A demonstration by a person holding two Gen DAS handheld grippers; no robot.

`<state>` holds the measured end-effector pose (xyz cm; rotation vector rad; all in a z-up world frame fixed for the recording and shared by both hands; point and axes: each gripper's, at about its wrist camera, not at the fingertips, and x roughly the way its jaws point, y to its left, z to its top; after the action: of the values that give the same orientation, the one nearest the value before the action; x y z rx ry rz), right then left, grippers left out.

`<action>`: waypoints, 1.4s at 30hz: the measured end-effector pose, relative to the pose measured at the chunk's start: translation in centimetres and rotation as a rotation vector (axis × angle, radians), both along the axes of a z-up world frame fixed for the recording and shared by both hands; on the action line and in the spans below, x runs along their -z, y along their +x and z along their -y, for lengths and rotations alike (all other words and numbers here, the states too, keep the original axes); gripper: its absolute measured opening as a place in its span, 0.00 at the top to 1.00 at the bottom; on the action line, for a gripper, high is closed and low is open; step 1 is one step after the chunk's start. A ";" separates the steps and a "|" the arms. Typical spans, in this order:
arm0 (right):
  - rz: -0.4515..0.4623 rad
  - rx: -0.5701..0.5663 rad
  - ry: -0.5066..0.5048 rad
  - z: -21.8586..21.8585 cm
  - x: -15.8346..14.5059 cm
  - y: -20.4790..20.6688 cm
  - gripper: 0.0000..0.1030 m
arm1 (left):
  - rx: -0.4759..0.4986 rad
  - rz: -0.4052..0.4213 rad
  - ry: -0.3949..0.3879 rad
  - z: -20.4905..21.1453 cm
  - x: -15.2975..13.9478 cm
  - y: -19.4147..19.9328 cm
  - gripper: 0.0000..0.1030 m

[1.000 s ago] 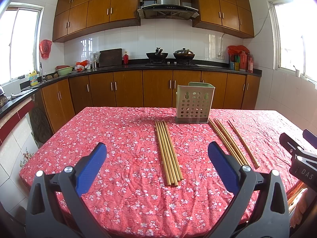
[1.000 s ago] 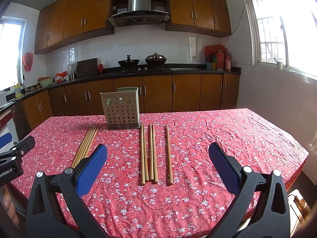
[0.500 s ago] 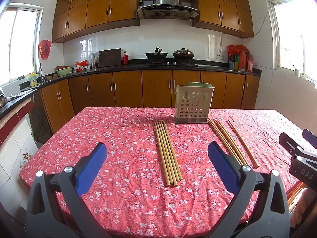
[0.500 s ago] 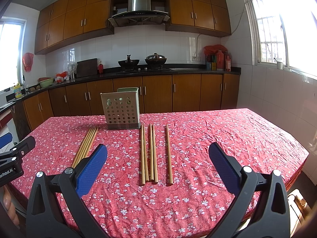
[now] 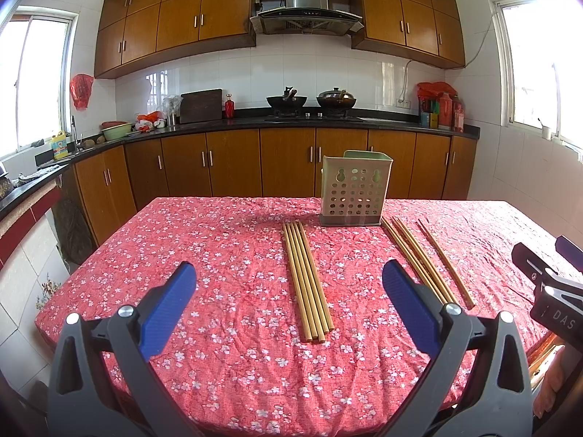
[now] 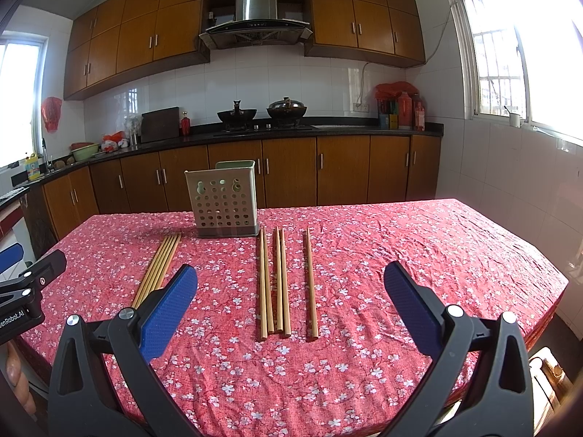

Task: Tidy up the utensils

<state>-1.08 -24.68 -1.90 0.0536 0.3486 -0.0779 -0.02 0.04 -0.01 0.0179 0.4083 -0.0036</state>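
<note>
Left gripper [image 5: 289, 300]: jaws spread wide, blue pads [image 5: 167, 306] clear of all items, held above the near edge of the table [image 5: 182, 240]. Directly ahead between the jaws: tight bundle of chopsticks [image 5: 307, 279], lying flat on the red floral tablecloth, running lengthwise from the near edge toward the far edge.

Right gripper [image 6: 289, 306]: jaws spread wide, nothing pinched, also above the near edge. Ahead between the jaws: loose group of chopsticks [image 6: 273, 279], four lying in close pairs, parallel to the bundle. Just beside these, toward the right edge: single chopstick [image 6: 310, 282], lying apart.

Utensil holder [image 6: 223, 199]: perforated, pale green, upright near the far edge, between the far tips of the bundle and those of the loose group. Interior not readable from either view; appears to hold nothing tall.

Beyond the table: kitchen counter [image 5: 226, 123] with two woks on the hob.
</note>
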 end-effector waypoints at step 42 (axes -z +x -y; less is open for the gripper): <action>-0.481 0.007 0.143 5.4 7.5 12.3 0.66 | -0.096 -0.238 0.006 -3.4 5.1 8.9 0.12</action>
<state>11.19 -30.08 -9.36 0.1789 0.8346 -0.0719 8.85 3.49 -5.14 0.0035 0.6470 0.0911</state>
